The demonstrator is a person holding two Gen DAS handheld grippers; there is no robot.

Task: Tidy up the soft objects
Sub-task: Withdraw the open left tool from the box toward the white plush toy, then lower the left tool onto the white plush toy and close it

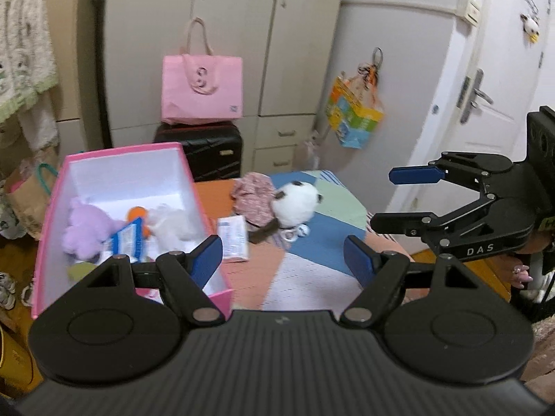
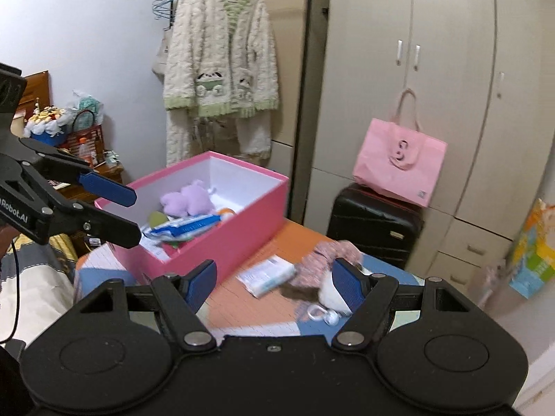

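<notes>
A pink box [image 1: 204,204] stands open on the patchwork cover and holds a purple plush [image 1: 88,228], a white plush [image 1: 173,225] and a blue packet [image 1: 128,239]. To its right lie a tissue pack [image 1: 234,239], a floral cloth [image 1: 253,194] and a panda plush [image 1: 295,204]. My left gripper [image 1: 282,260] hovers open and empty before the box's right corner. My right gripper [image 1: 381,199] hangs open and empty off the cover's right edge. In the right wrist view the right gripper [image 2: 274,286] is above the tissue pack [image 2: 269,275]. The panda plush [image 2: 327,294] is partly hidden behind its right pad, and the left gripper [image 2: 133,215] is by the pink box [image 2: 225,239].
A pink tote bag [image 1: 203,90] sits on a black suitcase [image 1: 215,156] against the wardrobe [image 1: 242,34]. A colourful bag [image 1: 353,114] hangs beside a white door [image 1: 485,86]. A fluffy cardigan [image 2: 222,55] hangs at the back left. The patchwork cover [image 1: 312,277] ends near the right.
</notes>
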